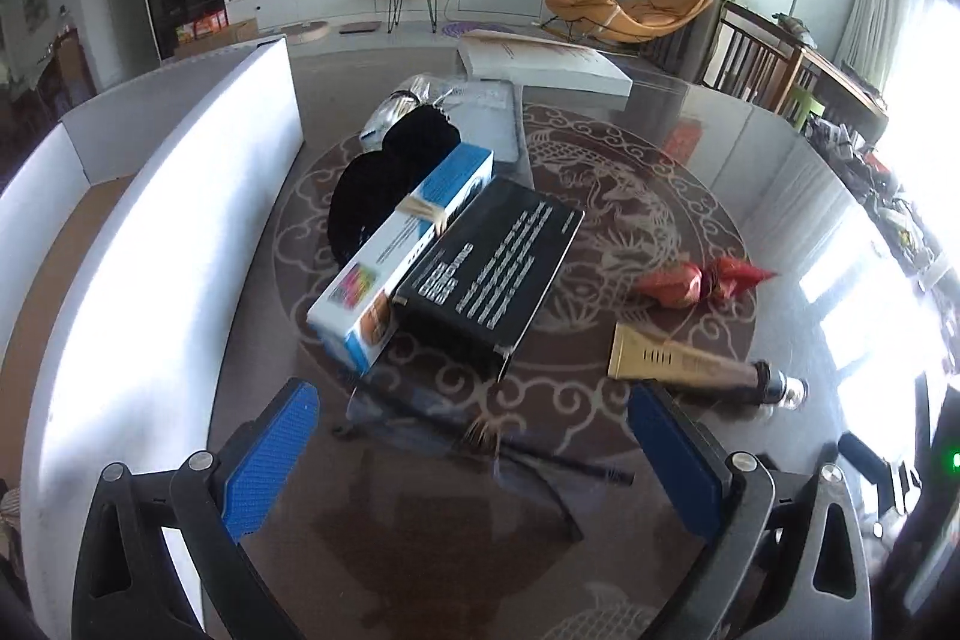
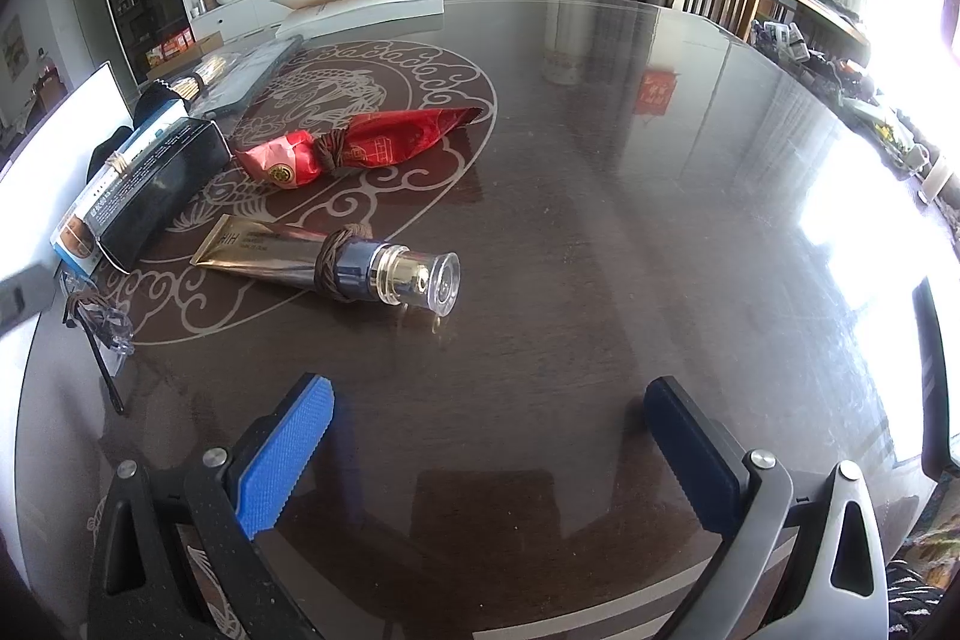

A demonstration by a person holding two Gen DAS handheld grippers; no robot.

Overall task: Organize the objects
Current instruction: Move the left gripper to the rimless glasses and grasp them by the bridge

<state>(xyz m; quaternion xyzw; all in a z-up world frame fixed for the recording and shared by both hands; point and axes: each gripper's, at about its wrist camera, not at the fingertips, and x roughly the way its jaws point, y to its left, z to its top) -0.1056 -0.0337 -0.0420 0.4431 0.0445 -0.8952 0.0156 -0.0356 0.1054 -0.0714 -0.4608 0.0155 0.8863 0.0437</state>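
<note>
Your left gripper [image 1: 474, 436] hung low over the dark shiny round surface [image 2: 600, 232], and its jaws were spread wide with nothing between them. Your right gripper [image 2: 489, 436] was the same, jaws apart and empty, over a bare part of the surface.

Just in front of your left gripper lay a thin black stick with a brown tie in a clear wrapper [image 1: 480, 439]. A little farther sat a black box with white writing [image 1: 489, 271], touching a long blue and white box [image 1: 402, 262] beside it. A gold tube with a clear cap and a brown band [image 2: 336, 259] lay near your right gripper, and a red foil packet tied with brown string [image 2: 354, 145] lay just past it. To the left stood a big white open box with a brown floor [image 1: 180, 232], which I think was where the things should go. Farther back were a black fuzzy thing [image 1: 390, 178], a flat grey tray [image 1: 486, 118], and a white flat carton [image 1: 540, 64] at the far edge.

The surface looked slippery, so the round gold tube could roll away if you bumped it. The two boxes touched, so grabbing one might push the other. The clear wrapper was thin and flat, so your jaws might slide off it.

The black fuzzy thing was partly hidden behind the boxes, and I could not tell what it was. The left view was blurry, and bright window light washed out the right side.
</note>
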